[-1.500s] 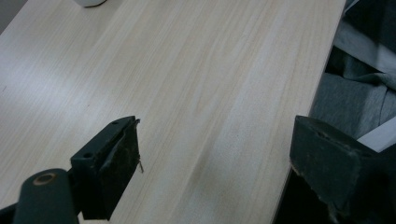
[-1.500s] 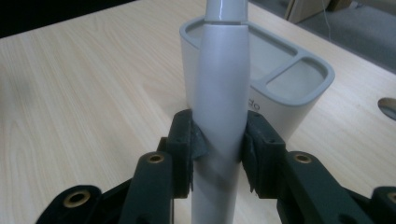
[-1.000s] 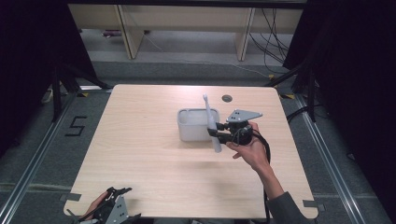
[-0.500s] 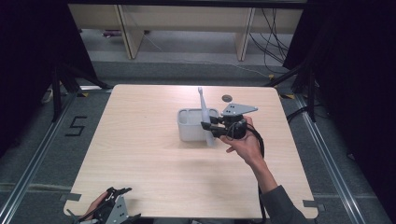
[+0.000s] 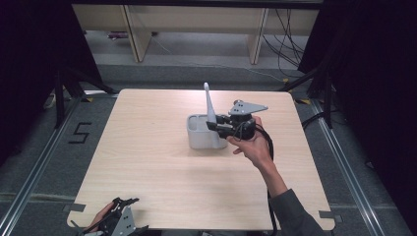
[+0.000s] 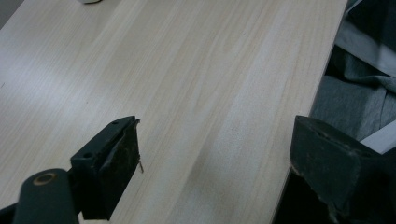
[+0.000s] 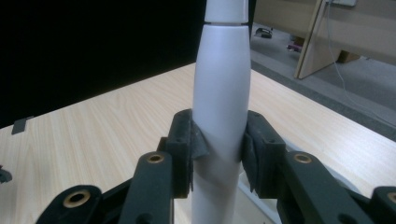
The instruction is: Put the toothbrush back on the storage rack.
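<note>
the white utensil handle (image 7: 220,107) is pinched between my right gripper (image 7: 217,154) jaws, both pads pressed flat on its thick lower part, so the grip is fully taken up on it and nothing looks loose. in the high view the same utensil (image 5: 209,104) stands nearly upright, leaning a touch toward the far side of the table, with its lower end over the near right part of the grey holder (image 5: 202,135) that sits about mid-table, slightly to the far side. i cannot tell whether the bottom end is inside the holder or just above its rim, since the gripper (image 5: 222,129) and my hand (image 5: 252,145) cover that spot. i read the step in hand as moving this utensil in or out of the holder, and the care it needs is the same either way: keep the handle vertical, travel straight along its own axis, and avoid dragging it against the holder wall, because the holder looks light and could tip or slide on the smooth wooden table (image 5: 147,162). i would keep the pinch firm, as the handle is round and glossy and could twist between the pads. my left gripper (image 6: 215,163) rests low at the near left corner of the table (image 6: 196,84), jaws spread wide with only bare wood between them, holding nothing; it shows there in the high view too (image 5: 119,220), well apart from the holder, so it cannot steady the holder from where it is.
</note>
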`<state>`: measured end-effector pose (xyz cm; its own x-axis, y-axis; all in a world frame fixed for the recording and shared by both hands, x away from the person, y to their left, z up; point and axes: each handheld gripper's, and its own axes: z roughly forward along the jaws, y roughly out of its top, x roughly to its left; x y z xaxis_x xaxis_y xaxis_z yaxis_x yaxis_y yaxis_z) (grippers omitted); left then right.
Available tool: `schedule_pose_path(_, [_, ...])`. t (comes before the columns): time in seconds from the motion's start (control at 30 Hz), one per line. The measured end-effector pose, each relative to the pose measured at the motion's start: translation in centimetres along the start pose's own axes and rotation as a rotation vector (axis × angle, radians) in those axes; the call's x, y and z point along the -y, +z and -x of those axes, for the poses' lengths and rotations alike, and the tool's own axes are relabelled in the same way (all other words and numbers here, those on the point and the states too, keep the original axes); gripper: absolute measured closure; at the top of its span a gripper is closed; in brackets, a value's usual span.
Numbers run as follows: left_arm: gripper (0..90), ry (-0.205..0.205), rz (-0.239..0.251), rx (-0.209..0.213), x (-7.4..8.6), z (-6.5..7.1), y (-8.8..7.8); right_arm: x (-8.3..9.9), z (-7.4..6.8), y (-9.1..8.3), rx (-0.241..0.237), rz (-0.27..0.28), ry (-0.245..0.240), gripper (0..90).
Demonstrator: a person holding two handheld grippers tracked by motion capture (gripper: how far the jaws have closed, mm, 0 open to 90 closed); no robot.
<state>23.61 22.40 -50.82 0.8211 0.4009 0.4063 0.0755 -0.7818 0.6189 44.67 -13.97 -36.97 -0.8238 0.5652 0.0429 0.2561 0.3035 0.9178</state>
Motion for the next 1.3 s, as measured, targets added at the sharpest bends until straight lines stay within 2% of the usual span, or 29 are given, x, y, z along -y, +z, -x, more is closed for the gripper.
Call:
schedule_pose_path(0.2, [15.3,-0.001,0.004,0.004,0.0,0.0,0.0,-0.6,0.2,0.3,0.002,0.021,0.008,66.8])
schedule_pose_path(0.27, [15.4,0.0,0.001,0.008,0.0,0.0,0.0,-0.8,0.4,0.6,0.008,0.027,0.026,66.8])
schedule_pose_path(0.3, [15.4,0.0,0.001,0.008,0.0,0.0,0.0,-0.9,0.5,0.7,0.012,0.034,0.018,66.8])
schedule_pose_path(0.33, [15.4,0.001,0.0,0.01,0.0,0.0,0.0,-1.0,0.5,0.7,0.01,0.029,0.038,66.8])
schedule_pose_path(0.37, [15.4,0.001,0.0,0.01,0.0,0.0,0.0,-1.0,0.5,0.7,0.01,0.029,0.038,66.8])
schedule_pose_path(0.4, [15.3,0.0,-0.001,0.011,0.0,0.0,0.0,-1.3,0.7,0.9,0.014,0.039,0.019,66.8])
schedule_pose_path(0.47, [15.4,0.0,-0.001,0.007,0.1,0.0,0.0,-1.6,0.7,0.9,0.011,0.044,0.032,66.8])
schedule_pose_path(0.53, [15.4,-0.002,0.0,0.011,0.1,0.0,0.0,-1.9,1.0,1.0,0.02,0.059,0.016,66.8])
schedule_pose_path(0.67, [15.4,-0.001,-0.001,0.011,0.1,0.0,0.0,-2.5,1.3,1.2,0.012,0.077,0.025,66.8])
schedule_pose_path(0.7, [15.4,0.0,-0.001,0.012,0.1,0.0,0.0,-2.9,1.4,1.1,0.028,0.088,0.035,66.8])
schedule_pose_path(0.83, [15.4,0.003,-0.004,0.01,0.1,0.0,0.0,-3.5,1.9,1.5,0.041,0.102,0.035,66.8])
schedule_pose_path(0.87, [15.3,0.002,-0.005,0.01,0.1,0.0,0.0,-3.6,1.9,1.6,0.049,0.099,0.051,66.8])
schedule_pose_path(1.0, [15.3,0.003,-0.004,0.01,0.1,0.0,0.0,-3.7,2.6,2.3,0.065,0.11,0.04,66.8])
schedule_pose_path(1.13, [15.3,0.0,-0.003,0.011,0.1,0.0,0.0,-3.3,2.9,3.1,0.075,0.092,0.061,66.8])
schedule_pose_path(1.17, [15.4,0.0,-0.002,0.012,0.1,0.0,0.0,-3.2,3.2,3.4,0.081,0.097,0.044,66.7])
schedule_pose_path(1.3, [15.3,0.005,-0.01,0.012,0.1,0.1,0.0,-2.6,4.0,4.5,0.088,0.096,0.064,66.7])
